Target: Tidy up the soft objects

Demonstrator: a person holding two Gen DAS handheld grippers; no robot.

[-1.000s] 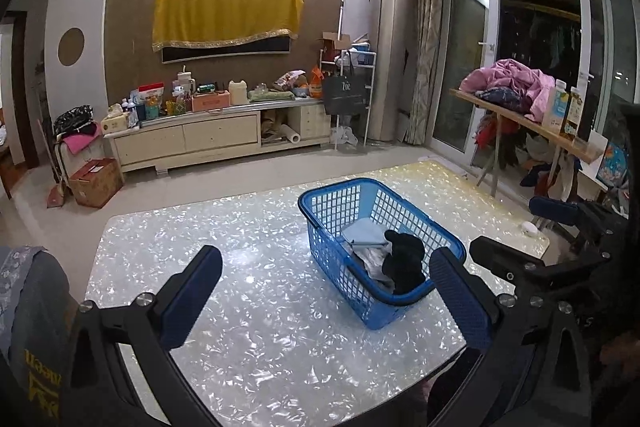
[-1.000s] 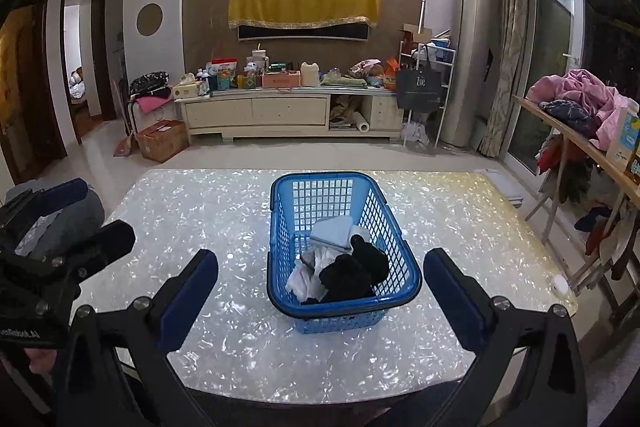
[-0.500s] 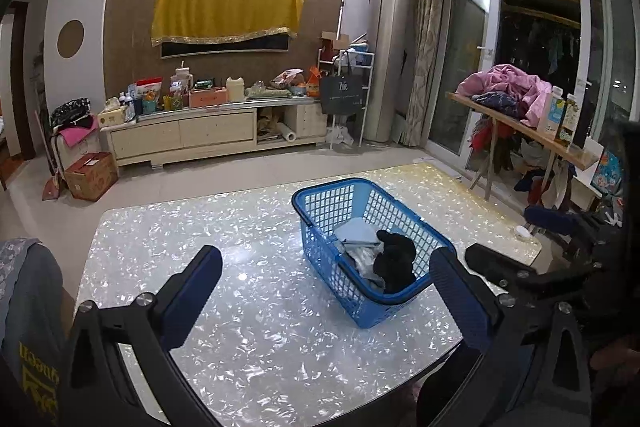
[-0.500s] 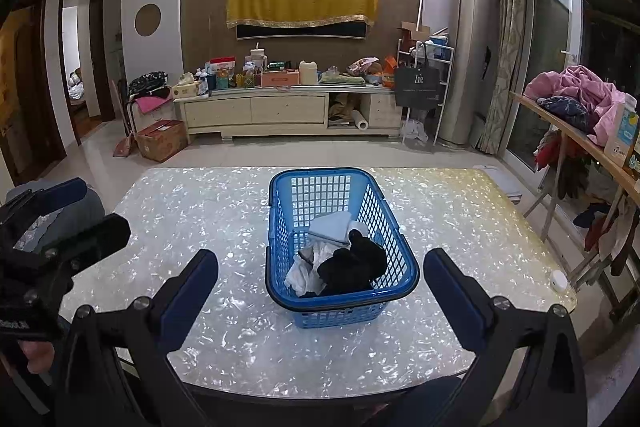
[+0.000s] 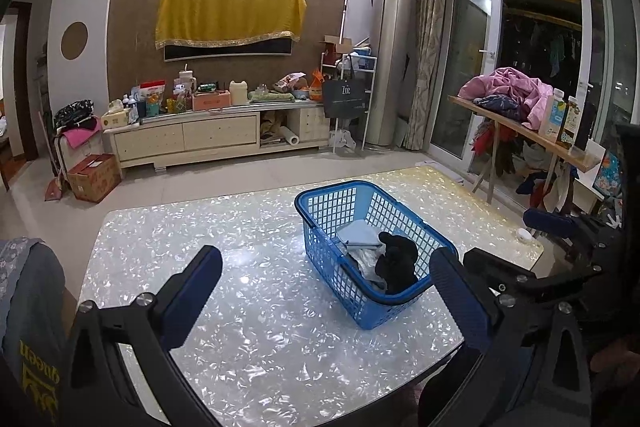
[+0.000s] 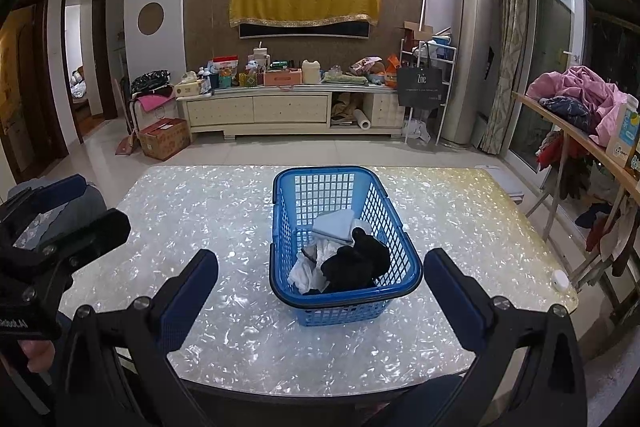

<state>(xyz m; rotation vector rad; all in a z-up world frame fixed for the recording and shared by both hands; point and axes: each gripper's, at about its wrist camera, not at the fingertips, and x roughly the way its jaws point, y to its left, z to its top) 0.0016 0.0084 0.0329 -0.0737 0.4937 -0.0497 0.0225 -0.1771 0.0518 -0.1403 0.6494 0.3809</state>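
One blue basket (image 6: 346, 247) stands on the shimmering table (image 6: 200, 211), holding one black garment (image 6: 356, 263), one pale folded cloth (image 6: 334, 223) and one crumpled white piece (image 6: 310, 267). Two grippers, left gripper (image 5: 326, 301) and right gripper (image 6: 320, 297), hover at the table's near edge, both with jaws wide and empty.

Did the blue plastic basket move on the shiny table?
Cannot tell. The blue plastic basket sits the same way between the table edges in the right wrist view; its small shift in the pictures fits the cameras moving.
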